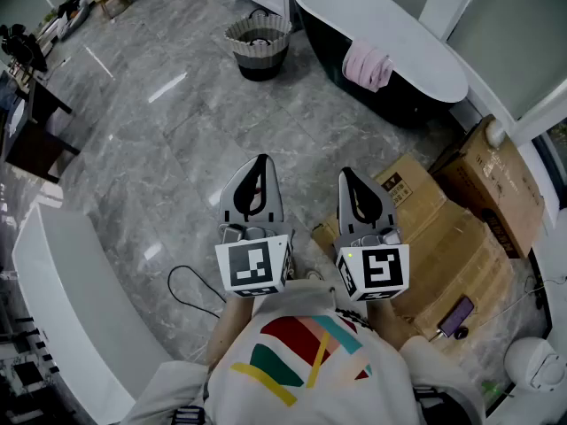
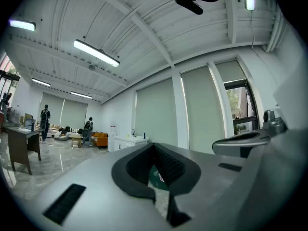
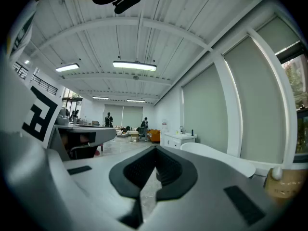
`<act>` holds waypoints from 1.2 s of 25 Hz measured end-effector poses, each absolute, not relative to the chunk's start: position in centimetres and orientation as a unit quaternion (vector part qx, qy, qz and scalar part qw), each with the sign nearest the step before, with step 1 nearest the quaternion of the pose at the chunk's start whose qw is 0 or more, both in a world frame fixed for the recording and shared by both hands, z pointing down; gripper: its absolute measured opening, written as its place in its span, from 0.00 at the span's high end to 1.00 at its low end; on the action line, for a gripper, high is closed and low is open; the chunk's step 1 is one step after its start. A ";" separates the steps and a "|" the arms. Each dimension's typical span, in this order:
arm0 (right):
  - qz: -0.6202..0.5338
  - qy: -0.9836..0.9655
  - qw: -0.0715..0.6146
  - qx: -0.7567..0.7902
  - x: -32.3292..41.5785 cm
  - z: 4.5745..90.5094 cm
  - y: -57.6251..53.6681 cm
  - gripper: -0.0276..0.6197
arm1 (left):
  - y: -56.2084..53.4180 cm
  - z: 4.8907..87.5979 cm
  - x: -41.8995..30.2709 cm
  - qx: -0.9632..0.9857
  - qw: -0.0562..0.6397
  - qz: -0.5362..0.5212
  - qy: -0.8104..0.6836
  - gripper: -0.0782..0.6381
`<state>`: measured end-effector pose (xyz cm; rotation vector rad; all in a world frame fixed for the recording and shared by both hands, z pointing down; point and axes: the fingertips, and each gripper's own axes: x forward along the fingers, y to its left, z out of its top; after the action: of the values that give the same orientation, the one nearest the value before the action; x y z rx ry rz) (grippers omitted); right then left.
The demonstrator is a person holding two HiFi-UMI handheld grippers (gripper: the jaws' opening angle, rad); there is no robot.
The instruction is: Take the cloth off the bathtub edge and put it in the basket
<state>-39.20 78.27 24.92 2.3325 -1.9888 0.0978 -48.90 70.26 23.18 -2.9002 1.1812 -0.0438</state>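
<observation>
The pink cloth (image 1: 367,65) hangs over the bathtub (image 1: 416,51) edge, well apart from the basket (image 1: 258,46). The left gripper (image 1: 255,177) and the right gripper (image 1: 359,184) are both closed and empty.

basket (image 1: 257,57): contents too dark to tell | distant people (image 3: 109,119): too small | white counter (image 1: 55,282): cut by frame edge

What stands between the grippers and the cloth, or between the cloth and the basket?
Nothing visible does. Open floor runs from the left gripper and right gripper to the cloth on the bathtub; the basket stands nearby. Cardboard boxes lie off right.
</observation>
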 end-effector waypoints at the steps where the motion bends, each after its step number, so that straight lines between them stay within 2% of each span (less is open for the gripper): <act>1: 0.032 -0.649 0.038 0.759 -39.3 24.9 78.0 0.94 | 70.1 23.3 -48.9 -0.927 0.003 -0.014 0.376 0.87; 10: 0.031 -0.649 0.045 0.759 -40.0 25.2 75.8 0.94 | 67.8 23.6 -49.9 -0.927 -0.011 -0.007 0.374 0.87; 16: 0.045 -0.645 0.012 0.763 -40.7 25.2 73.5 0.94 | 64.9 23.9 -51.8 -0.924 -0.017 -0.003 0.381 0.87; 21: 0.043 -0.638 0.021 0.768 -41.2 25.8 72.5 0.94 | 62.7 24.3 -53.3 -0.922 -0.023 0.007 0.387 0.87; 26: 0.043 -0.626 0.021 0.779 -39.4 26.1 72.0 0.94 | 61.2 25.1 -52.4 -0.922 -0.030 0.011 0.385 0.87; 30: 0.042 -0.618 0.013 0.785 -37.5 26.1 70.7 0.94 | 60.0 24.7 -50.9 -0.925 -0.004 0.010 0.380 0.87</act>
<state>-37.50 70.71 26.12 2.4461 -1.9262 0.1306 -50.88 60.03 24.72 -2.9136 1.1974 0.0324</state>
